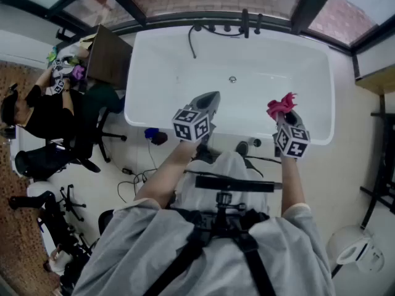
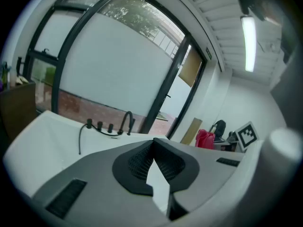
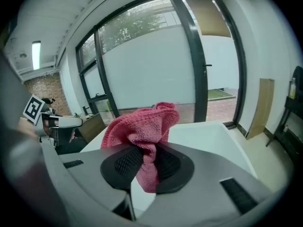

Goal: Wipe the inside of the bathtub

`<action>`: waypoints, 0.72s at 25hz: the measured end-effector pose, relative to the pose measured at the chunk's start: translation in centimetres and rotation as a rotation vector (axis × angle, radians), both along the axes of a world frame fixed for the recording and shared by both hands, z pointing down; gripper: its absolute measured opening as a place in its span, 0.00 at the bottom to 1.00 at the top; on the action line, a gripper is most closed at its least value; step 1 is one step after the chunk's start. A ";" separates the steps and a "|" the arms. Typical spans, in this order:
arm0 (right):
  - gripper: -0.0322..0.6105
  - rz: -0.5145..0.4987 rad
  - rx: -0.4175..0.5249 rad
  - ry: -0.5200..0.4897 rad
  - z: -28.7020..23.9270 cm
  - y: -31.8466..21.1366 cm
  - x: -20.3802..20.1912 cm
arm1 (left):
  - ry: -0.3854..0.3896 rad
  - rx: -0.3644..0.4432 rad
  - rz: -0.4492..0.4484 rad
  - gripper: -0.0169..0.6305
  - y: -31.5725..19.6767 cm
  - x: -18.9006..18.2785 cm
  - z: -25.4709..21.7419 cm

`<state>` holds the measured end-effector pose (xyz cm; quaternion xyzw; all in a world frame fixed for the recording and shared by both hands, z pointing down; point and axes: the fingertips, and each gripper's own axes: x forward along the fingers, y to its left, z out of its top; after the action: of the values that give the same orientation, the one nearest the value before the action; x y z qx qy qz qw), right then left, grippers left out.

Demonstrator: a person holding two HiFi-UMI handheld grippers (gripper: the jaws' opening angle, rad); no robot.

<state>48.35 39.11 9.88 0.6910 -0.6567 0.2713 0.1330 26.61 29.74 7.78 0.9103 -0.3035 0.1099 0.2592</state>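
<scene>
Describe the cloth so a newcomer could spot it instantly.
Find the big white bathtub. At its near edge, the right hand-held gripper is shut on a crumpled cloth. It is bright pink against the white; the left hand-held gripper is empty.

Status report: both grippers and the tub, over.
Left gripper shut, empty. Right gripper shut on crumpled pink terry cloth, raised above near rim of white bathtub. Tub inside bare but for drain; nothing in the way.
</scene>
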 end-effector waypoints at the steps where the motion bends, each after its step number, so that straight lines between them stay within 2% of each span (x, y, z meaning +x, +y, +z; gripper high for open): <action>1: 0.15 -0.015 0.001 -0.001 0.0 -0.6 -1.3 | -0.028 0.036 -0.012 0.03 -0.4 -1.4 -0.1; 4: 0.15 -0.065 0.004 -0.007 -0.1 -2.7 -5.6 | -0.098 0.120 -0.047 0.03 -1.6 -5.8 -0.4; 6: 0.15 -0.106 0.006 -0.013 -0.2 -4.3 -8.7 | -0.128 0.146 -0.076 0.03 -2.3 -8.9 -0.5; 12: 0.15 -0.244 0.009 -0.031 -0.1 -8.5 -18.3 | -0.177 0.184 -0.169 0.03 -4.2 -17.9 -0.7; 18: 0.15 -0.316 0.025 -0.057 0.0 -11.6 -26.3 | -0.212 0.191 -0.203 0.03 -6.0 -25.0 0.0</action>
<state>22.03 27.51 9.86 0.5727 -0.7641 0.2583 0.1467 1.57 23.74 7.77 0.8788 -0.4283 0.1492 0.1481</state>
